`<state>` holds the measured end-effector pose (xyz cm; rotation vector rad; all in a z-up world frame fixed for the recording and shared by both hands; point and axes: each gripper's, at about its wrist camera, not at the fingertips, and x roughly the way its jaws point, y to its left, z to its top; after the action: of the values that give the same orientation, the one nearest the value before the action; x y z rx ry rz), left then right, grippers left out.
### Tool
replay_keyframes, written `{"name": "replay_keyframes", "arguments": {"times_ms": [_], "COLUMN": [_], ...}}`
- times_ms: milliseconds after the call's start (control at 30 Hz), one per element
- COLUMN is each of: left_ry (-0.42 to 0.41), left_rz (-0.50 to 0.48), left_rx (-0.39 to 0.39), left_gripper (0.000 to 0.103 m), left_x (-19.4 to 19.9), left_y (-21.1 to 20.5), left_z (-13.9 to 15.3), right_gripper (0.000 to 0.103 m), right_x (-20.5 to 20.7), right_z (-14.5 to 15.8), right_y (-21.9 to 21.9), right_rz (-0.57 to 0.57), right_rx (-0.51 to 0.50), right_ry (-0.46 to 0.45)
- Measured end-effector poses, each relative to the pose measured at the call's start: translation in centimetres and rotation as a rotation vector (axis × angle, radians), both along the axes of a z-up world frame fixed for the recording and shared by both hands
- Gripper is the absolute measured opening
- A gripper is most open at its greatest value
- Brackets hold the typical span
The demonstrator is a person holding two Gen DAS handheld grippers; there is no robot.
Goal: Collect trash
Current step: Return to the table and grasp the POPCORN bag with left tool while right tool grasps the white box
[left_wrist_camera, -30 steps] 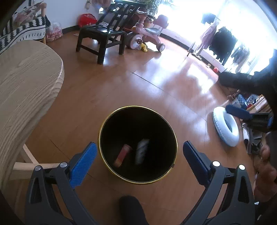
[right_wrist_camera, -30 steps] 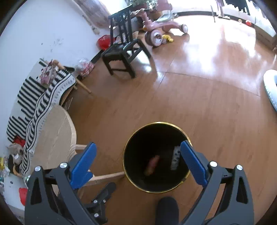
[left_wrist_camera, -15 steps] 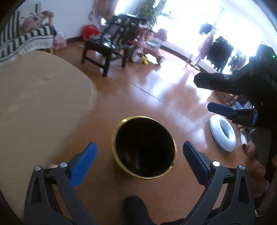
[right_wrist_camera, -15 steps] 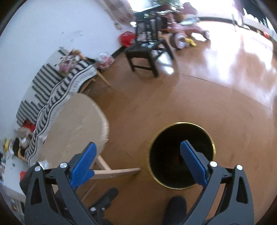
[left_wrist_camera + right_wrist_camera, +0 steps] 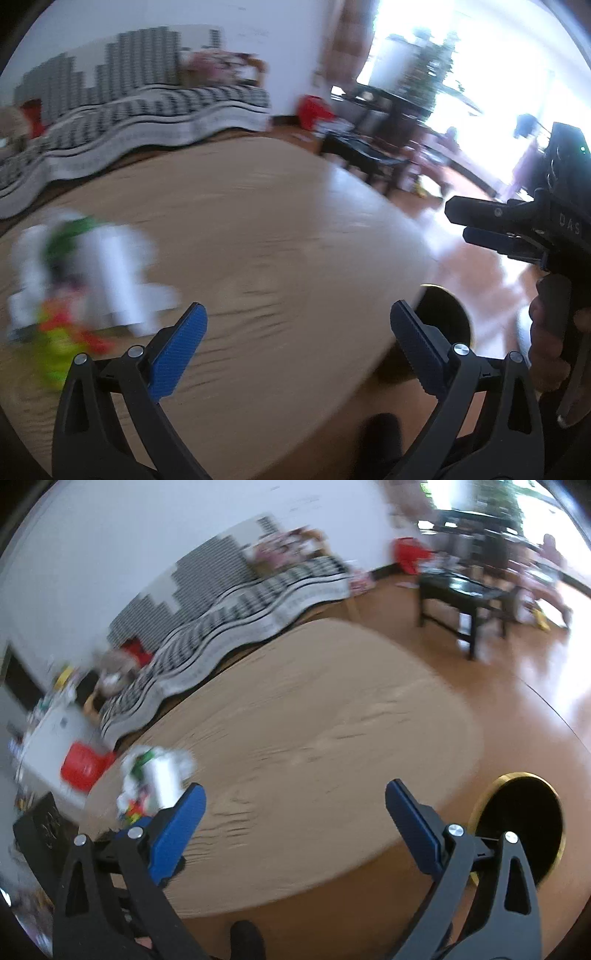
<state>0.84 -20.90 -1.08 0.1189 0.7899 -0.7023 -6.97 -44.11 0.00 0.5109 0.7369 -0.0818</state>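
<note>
A blurred heap of trash (image 5: pixel 81 273), white paper with green, red and yellow wrappers, lies on the left of the round wooden table (image 5: pixel 258 240). It also shows in the right wrist view (image 5: pixel 151 775). The black bin with a gold rim (image 5: pixel 521 827) stands on the floor beyond the table's right edge, partly hidden in the left wrist view (image 5: pixel 447 317). My left gripper (image 5: pixel 295 347) is open and empty over the table. My right gripper (image 5: pixel 293 823) is open and empty; it also shows in the left wrist view (image 5: pixel 517 229) at the right.
A sofa with a black-and-white striped cover (image 5: pixel 240 602) stands behind the table. A black chair (image 5: pixel 465 590) and a pink ride-on toy stand on the wooden floor (image 5: pixel 535 672). A red box (image 5: pixel 83 766) sits left of the table.
Both grippers have swung up and left, away from the bin and over the table. The trash heap has come into view. Both stay open.
</note>
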Motion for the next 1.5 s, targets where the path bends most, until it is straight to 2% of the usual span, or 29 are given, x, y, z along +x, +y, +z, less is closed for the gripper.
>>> {"name": "replay_keyframes", "arguments": {"times_ms": [200, 367, 433, 667, 767, 933, 1000, 1067, 1100, 1133, 1167, 1333, 1467, 1500], "left_ry": [-0.017, -0.01, -0.011, -0.015, -0.007, -0.006, -0.009, -0.002, 0.006, 0.004, 0.002, 0.007, -0.008, -0.01], "left_rz": [0.153, 0.225, 0.235, 0.215, 0.195, 0.186, 0.187, 0.178, 0.176, 0.182, 0.184, 0.175, 0.169, 0.169], "left_rx": [0.051, 0.094, 0.106, 0.179, 0.177, 0.183, 0.185, 0.185, 0.187, 0.193, 0.197, 0.168, 0.135, 0.126], "left_gripper": [0.096, 0.096, 0.096, 0.096, 0.096, 0.096, 0.09, 0.068, 0.063, 0.057, 0.054, 0.052, 0.052, 0.052], "left_x": [2.3, 4.4, 5.1, 7.5, 8.1, 8.8, 8.8, 8.6, 8.6, 8.4, 8.3, 7.4, 6.4, 6.3], "left_y": [10.1, 15.5, 16.7, 16.6, 16.5, 16.1, 16.0, 15.9, 15.9, 15.9, 15.8, 16.2, 16.5, 16.6], "left_z": [-0.5, -2.2, -2.9, -5.7, -6.1, -6.5, -6.5, -6.6, -6.6, -6.6, -6.6, -5.2, -3.8, -3.5], "right_gripper": [0.094, 0.094, 0.094, 0.094, 0.091, 0.08, 0.072, 0.058, 0.041, 0.035, 0.034, 0.03, 0.026, 0.022], "right_x": [6.7, 11.0, 12.5, 16.5, 18.0, 19.2, 19.4, 19.5, 19.4, 19.3, 19.1, 17.9, 16.5, 16.0], "right_z": [-0.9, -3.0, -3.8, -6.8, -7.6, -8.7, -8.9, -8.8, -8.7, -8.5, -8.3, -6.9, -5.2, -4.8], "right_y": [11.4, 18.1, 19.7, 22.8, 23.8, 25.3, 25.6, 25.6, 25.7, 25.7, 25.6, 24.9, 23.6, 22.9], "right_rz": [0.209, 0.335, 0.36, 0.381, 0.396, 0.42, 0.419, 0.435, 0.441, 0.445, 0.445, 0.426, 0.43, 0.424], "right_rx": [-0.043, -0.069, -0.07, -0.106, -0.123, -0.165, -0.182, -0.169, -0.163, -0.166, -0.175, -0.162, -0.091, -0.054], "right_ry": [0.028, 0.073, 0.096, 0.149, 0.156, 0.166, 0.166, 0.156, 0.152, 0.153, 0.152, 0.113, 0.069, 0.058]}}
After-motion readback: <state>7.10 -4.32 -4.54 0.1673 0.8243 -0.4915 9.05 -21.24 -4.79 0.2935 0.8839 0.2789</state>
